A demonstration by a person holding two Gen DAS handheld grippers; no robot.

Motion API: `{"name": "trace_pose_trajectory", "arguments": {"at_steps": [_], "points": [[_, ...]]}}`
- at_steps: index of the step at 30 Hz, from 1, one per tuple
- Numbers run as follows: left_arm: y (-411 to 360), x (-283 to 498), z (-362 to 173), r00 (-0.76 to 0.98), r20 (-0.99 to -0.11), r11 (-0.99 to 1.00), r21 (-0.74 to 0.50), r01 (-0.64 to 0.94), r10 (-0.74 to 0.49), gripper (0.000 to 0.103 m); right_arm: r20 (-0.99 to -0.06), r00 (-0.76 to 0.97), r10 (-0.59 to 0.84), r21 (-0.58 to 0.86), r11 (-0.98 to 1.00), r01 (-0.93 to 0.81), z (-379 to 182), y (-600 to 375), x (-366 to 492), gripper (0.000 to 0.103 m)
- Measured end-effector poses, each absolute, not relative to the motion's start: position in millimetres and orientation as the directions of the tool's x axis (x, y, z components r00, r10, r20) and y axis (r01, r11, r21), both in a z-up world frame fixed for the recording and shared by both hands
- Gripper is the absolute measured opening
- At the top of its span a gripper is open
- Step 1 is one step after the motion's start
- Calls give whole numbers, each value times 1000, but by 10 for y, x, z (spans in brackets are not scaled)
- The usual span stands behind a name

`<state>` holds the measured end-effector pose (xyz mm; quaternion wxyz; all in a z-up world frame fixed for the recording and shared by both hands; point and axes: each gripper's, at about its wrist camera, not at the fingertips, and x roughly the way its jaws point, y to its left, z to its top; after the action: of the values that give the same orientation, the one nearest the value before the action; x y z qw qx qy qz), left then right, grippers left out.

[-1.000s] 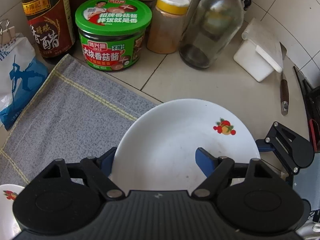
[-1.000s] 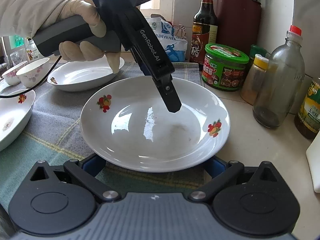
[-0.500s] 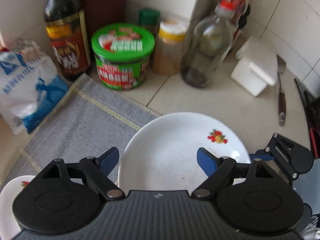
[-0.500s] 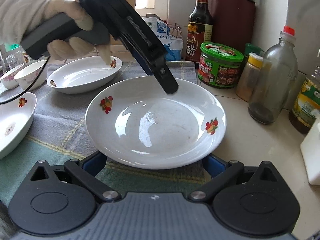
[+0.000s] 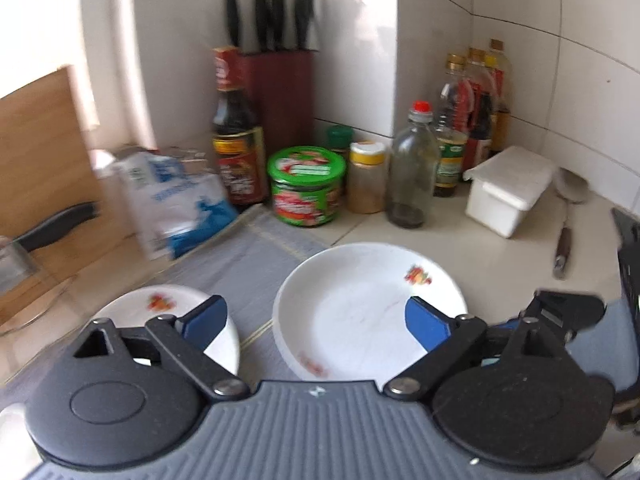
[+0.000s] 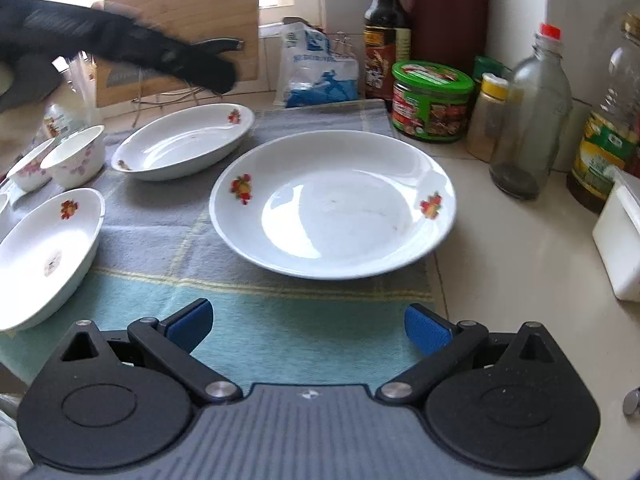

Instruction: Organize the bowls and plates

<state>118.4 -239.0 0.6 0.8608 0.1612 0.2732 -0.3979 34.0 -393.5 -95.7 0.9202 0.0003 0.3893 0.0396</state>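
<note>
1. Plate point(image 6: 332, 204) sits mid-frame on the cloth point(image 6: 256, 320), released.
2. My left tongs point(image 5: 316, 320) have just been opening, empty; right tongs point(image 6: 308, 322) gape, empty.
3. Dishes point(image 6: 184, 142) and bowls point(image 6: 74, 156) at left remain unstacked.

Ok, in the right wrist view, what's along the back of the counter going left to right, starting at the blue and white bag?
Bag → dark sauce bottle → green-lidded jar → yellow-capped spice jar → red-capped glass bottle → oil bottle.
</note>
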Motion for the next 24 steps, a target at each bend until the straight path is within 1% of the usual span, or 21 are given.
{"name": "trace_pose_trajectory", "arguments": {"at_steps": [4,7,10,13,17,24], "points": [[-2050,910,-34,609,-575,695,93,713,-547,96,-713,696,81,18,995,-98,-930,-3763,344,103],[-1777,684,-38,669,-539,744,111,659,-512,96,-717,692,82,18,995,-99,-909,-3589,348,103],[-1488,538,-43,682,-530,781,60,622,-503,98,-719,686,113,51,993,-111,-871,-3414,343,103],[-1233,414,-61,691,-534,805,32,592,-487,98,-722,681,119,48,991,-123,-827,-3231,330,103],[-960,266,-113,711,-535,823,50,566,-456,98,-718,689,98,21,993,-119,-760,-3039,301,103],[-560,111,-237,689,-563,826,18,563,-457,99,-719,689,90,62,996,-65,-718,-2863,220,103]]}}
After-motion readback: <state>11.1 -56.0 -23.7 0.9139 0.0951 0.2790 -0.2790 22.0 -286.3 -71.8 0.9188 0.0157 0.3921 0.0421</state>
